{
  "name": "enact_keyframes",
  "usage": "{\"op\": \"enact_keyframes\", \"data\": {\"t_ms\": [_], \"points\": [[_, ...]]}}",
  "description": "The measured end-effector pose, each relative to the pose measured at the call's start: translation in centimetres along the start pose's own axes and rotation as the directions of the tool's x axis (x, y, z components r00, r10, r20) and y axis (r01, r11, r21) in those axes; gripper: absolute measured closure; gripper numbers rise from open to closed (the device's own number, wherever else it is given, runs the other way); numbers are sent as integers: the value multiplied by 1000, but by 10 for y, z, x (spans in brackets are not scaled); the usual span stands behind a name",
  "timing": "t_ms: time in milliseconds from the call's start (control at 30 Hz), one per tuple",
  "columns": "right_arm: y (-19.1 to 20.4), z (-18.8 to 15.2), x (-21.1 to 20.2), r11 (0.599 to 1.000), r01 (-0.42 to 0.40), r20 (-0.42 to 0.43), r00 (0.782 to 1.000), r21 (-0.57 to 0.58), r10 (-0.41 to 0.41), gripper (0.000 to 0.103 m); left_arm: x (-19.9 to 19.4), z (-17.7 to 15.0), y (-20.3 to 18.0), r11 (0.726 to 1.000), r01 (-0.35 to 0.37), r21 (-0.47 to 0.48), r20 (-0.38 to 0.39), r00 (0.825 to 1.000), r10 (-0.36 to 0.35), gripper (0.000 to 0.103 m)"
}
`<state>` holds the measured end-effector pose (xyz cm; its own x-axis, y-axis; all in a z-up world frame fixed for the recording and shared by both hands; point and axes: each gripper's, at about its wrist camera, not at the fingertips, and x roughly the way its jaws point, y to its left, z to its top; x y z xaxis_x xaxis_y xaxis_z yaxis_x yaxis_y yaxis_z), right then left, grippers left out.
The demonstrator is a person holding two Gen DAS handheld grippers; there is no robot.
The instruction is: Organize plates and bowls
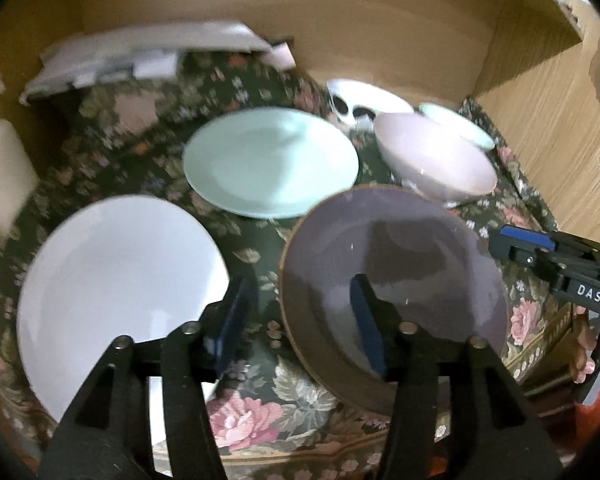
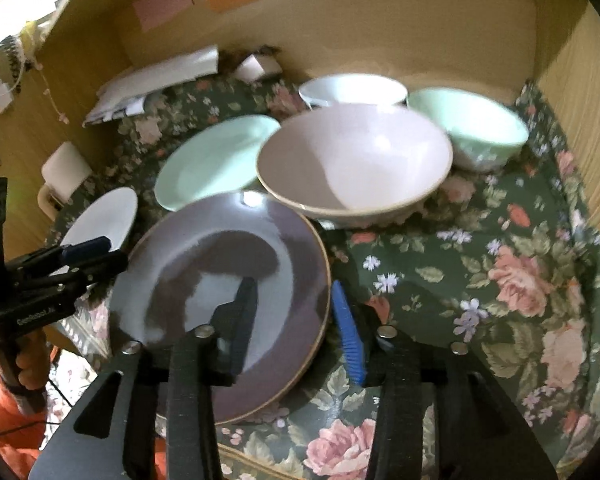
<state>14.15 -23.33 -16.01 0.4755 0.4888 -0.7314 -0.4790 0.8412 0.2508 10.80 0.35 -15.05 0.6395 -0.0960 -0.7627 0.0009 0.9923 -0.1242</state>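
While the crockery sits spread across the dark green floral tablecloth (image 2: 480,240), nothing is stacked yet: 3 plates lie flat to the left and 3 bowls cluster at the back right, which suggests sorting by kind is only starting.

Both grippers converge on the glossy purple round plate with a tan rim (image 2: 220,300). The right gripper (image 2: 296,320) is spread wide, its jaws straddling that plate's right edge: 1 finger hangs over the plate's face, the blue-padded one over the cloth just outside the rim. Whether either touches, I cannot tell. The left gripper (image 1: 304,320) is likewise released, 1 finger over the purple plate's left part, the other over the gap towards the large white round plate (image 1: 120,300).

Behind lie the mint green round plate (image 1: 270,162), the pale pink ceramic bowl (image 2: 354,164), the mint green bowl (image 2: 470,130) and the white bowl (image 2: 352,90).
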Motion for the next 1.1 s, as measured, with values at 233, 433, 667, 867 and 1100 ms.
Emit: {"op": "enact_keyframes", "data": {"t_ms": [233, 433, 667, 867, 1100], "points": [[24, 4, -16, 999, -11, 83, 996, -48, 15, 37, -38, 1, 12, 999, -38, -20, 118, 992, 40, 25], [49, 11, -13, 995, -52, 117, 991, -89, 63, 32, -64, -7, 38, 993, -88, -77, 176, 979, 101, 13], [84, 20, 5, 982, -115, 100, 986, -151, 131, 31, -81, -18, 75, 979, -144, -147, 188, 967, 171, 11], [112, 28, 25, 968, -161, 64, 982, -192, 176, 31, -87, -31, 105, 961, -197, -192, 169, 958, 230, 10], [147, 38, 54, 951, -201, 3, 978, -236, 208, 31, -80, -45, 140, 942, -230, -242, 113, 958, 263, 10]]}}
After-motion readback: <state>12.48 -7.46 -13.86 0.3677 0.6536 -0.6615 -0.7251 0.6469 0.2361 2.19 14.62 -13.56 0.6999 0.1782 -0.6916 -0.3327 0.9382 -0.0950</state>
